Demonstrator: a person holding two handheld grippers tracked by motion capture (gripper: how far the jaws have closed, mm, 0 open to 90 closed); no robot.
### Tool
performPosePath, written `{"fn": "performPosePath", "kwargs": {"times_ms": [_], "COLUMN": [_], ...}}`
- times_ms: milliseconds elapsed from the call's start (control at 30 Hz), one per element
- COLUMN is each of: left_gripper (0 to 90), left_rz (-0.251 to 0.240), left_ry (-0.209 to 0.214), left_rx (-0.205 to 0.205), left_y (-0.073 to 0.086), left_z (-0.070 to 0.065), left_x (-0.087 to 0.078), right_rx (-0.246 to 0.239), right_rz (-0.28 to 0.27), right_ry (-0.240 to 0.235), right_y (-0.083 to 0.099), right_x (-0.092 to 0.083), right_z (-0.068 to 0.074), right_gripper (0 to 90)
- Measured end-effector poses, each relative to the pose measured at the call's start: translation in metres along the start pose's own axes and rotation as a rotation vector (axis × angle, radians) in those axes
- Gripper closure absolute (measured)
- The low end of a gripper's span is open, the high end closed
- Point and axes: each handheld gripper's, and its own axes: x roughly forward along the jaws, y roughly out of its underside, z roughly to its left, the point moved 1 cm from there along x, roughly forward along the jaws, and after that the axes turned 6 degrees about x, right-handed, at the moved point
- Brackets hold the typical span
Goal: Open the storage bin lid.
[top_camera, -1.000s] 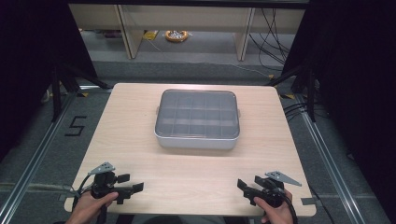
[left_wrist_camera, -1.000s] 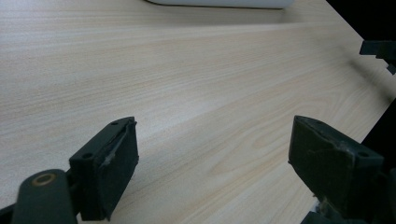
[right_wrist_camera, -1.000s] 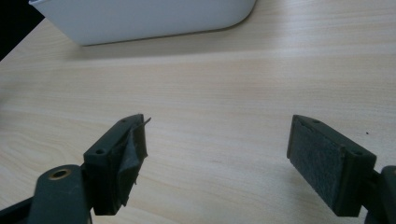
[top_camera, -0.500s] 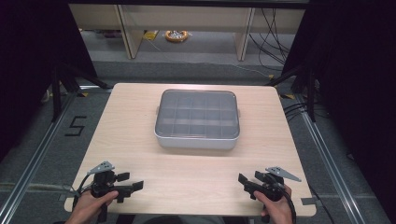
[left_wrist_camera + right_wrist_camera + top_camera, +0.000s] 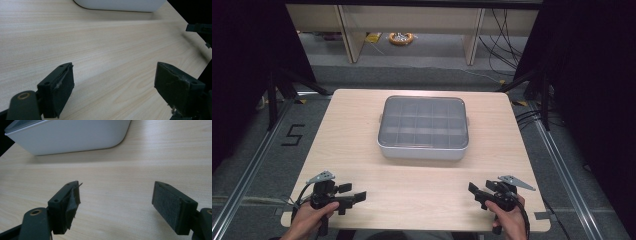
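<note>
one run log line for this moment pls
left gripper: open, empty | right gripper: open, empty | compartment box: lid on, table centre, untouched | both grippers near front edge

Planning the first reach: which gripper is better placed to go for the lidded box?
Right gripper, marginally: the box sits slightly right of centre. Left gripper is equally open and empty, both at the near edge.

Box (image 5: 67, 135) cut off at top edge
</note>
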Motion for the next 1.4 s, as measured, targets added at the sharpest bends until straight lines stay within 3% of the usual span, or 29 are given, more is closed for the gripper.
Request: {"fn": "performPosePath", "kwargs": {"times_ms": [33,67,100,200,233,300,433,467,500,533,600,633,767,800,833,867,900,933,1000,1033,1067,1100,1133,1200,1267,1333,1400], "left_gripper": [15.3,15.5,15.5,15.6,15.7,15.7,15.8,15.8,15.8,15.8,15.7,15.8,15.8,15.7,15.7,15.7,15.7,15.7,15.7,15.7,15.7,15.7,15.7,15.7,15.5,15.5,15.5], "left_rz": [-0.005,-0.005,-0.012,-0.010,-0.012,-0.005,-0.015,-0.017,-0.021,-0.023,-0.032,-0.044,-0.054,-0.056,-0.056,-0.069,-0.059,-0.059,-0.060,-0.056,-0.050,-0.071,-0.061,-0.079,-0.080,-0.072,-0.097], "left_ry": [-0.005,-0.005,-0.014,-0.013,-0.018,-0.023,-0.032,-0.036,-0.038,-0.041,-0.040,-0.048,-0.035,-0.036,-0.036,-0.041,-0.026,-0.026,-0.021,-0.012,-0.014,-0.017,-0.004,-0.012,-0.010,-0.005,-0.013], "left_rx": [0.001,0.001,-0.005,-0.018,-0.017,-0.008,-0.012,-0.016,-0.020,-0.025,-0.026,-0.033,-0.044,-0.048,-0.048,-0.058,-0.070,-0.070,-0.076,-0.079,-0.070,-0.087,-0.079,-0.083,-0.097,-0.085,-0.096], "left_y": [-0.001,-0.001,-0.003,-0.004,-0.005,-0.008,-0.012,-0.014,-0.016,-0.018,-0.023,-0.028,-0.035,-0.038,-0.038,-0.039,-0.042,-0.042,-0.045,-0.047,-0.049,-0.053,-0.056,-0.061,-0.067,-0.072,-0.078], "left_z": [0.000,0.000,0.002,0.004,0.005,0.007,0.010,0.011,0.012,0.013,0.014,0.015,0.018,0.020,0.020,0.021,0.022,0.022,0.023,0.024,0.024,0.024,0.026,0.026,0.028,0.031,0.033], "left_x": [0.000,0.000,0.002,0.004,0.005,0.007,0.012,0.013,0.014,0.015,0.016,0.018,0.020,0.021,0.021,0.022,0.024,0.024,0.025,0.026,0.026,0.027,0.027,0.028,0.030,0.031,0.033], "right_rx": [-0.014,0.013,-0.015,-0.027,0.014,-0.015,-0.009,0.037,-0.008,-0.008,0.021,0.042,0.056,0.099,0.099,0.017,0.066,0.180,0.224,0.224,0.166,0.169,0.186,0.155,0.167,0.108,0.089], "right_rz": [-0.006,0.000,-0.008,-0.006,0.004,-0.012,-0.003,-0.004,-0.014,-0.027,-0.016,-0.018,-0.036,-0.025,-0.025,-0.063,-0.044,0.002,0.001,0.001,-0.013,-0.023,-0.011,-0.055,-0.056,-0.069,-0.071], "right_ry": [0.003,0.003,0.000,0.008,0.004,0.001,0.014,0.008,0.002,-0.004,-0.024,-0.012,-0.021,-0.022,-0.022,-0.036,-0.036,-0.034,-0.032,-0.032,-0.046,-0.039,-0.037,-0.040,-0.060,-0.064,-0.056], "right_y": [-0.001,-0.001,-0.003,-0.005,-0.005,-0.006,-0.008,-0.008,-0.010,-0.012,-0.014,-0.014,-0.022,-0.023,-0.023,-0.029,-0.029,-0.030,-0.034,-0.034,-0.036,-0.038,-0.042,-0.050,-0.056,-0.061,-0.063], "right_x": [0.000,0.000,0.001,0.005,0.004,0.006,0.006,0.007,0.008,0.010,0.011,0.011,0.012,0.011,0.011,0.014,0.014,0.011,0.012,0.012,0.014,0.014,0.014,0.016,0.017,0.020,0.022], "right_z": [-0.002,-0.001,-0.004,-0.007,-0.004,-0.007,-0.008,-0.006,-0.010,-0.012,-0.012,-0.011,-0.014,-0.011,-0.011,-0.018,-0.015,-0.007,-0.004,-0.004,-0.009,-0.009,-0.009,-0.012,-0.012,-0.018,-0.019], "right_gripper": [23.3,23.3,23.3,23.5,23.7,23.8,24.0,24.1,24.1,24.4,24.6,24.6,24.8,25.0,25.0,25.3,25.3,25.5,25.6,25.6,25.8,25.9,26.0,26.1,26.2,26.5,26.7]}}
